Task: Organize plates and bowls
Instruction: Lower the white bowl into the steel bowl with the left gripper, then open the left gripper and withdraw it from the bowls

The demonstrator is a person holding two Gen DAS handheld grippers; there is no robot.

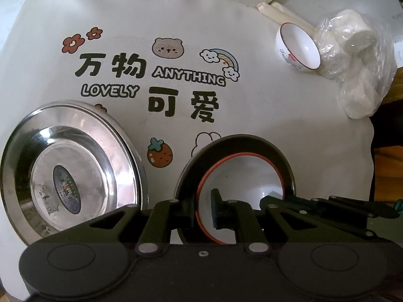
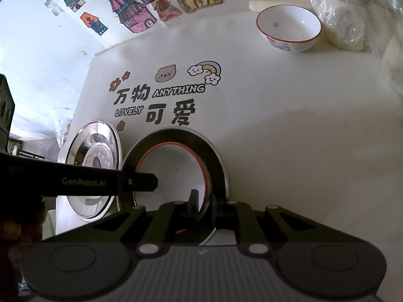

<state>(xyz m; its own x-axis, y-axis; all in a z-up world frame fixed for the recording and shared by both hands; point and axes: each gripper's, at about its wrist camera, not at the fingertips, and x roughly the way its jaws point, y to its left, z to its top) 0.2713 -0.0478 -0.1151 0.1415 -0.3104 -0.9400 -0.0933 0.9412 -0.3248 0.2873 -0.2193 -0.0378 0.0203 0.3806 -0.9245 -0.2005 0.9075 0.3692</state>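
A white bowl with a red rim [image 1: 241,173] [image 2: 173,171] rests inside a dark plate with a silver edge [image 1: 241,142] [image 2: 216,156]. My left gripper [image 1: 201,209] straddles the bowl's left rim, and a sliver of white shows between the rim and the inner pad. One of its fingers [image 2: 141,182] reaches in from the left in the right wrist view. My right gripper [image 2: 204,202] is closed down on the bowl's right rim. A steel plate [image 1: 68,173] [image 2: 93,166] lies just left of the dark plate. A second red-rimmed bowl [image 1: 299,47] [image 2: 289,27] stands far right.
A white printed cloth [image 1: 176,93] [image 2: 277,125] covers the table. A plastic bag of white bundles [image 1: 352,58] [image 2: 352,15] and pale rolls [image 1: 274,12] sit beside the far bowl. The table edge [image 1: 372,151] drops off at the right.
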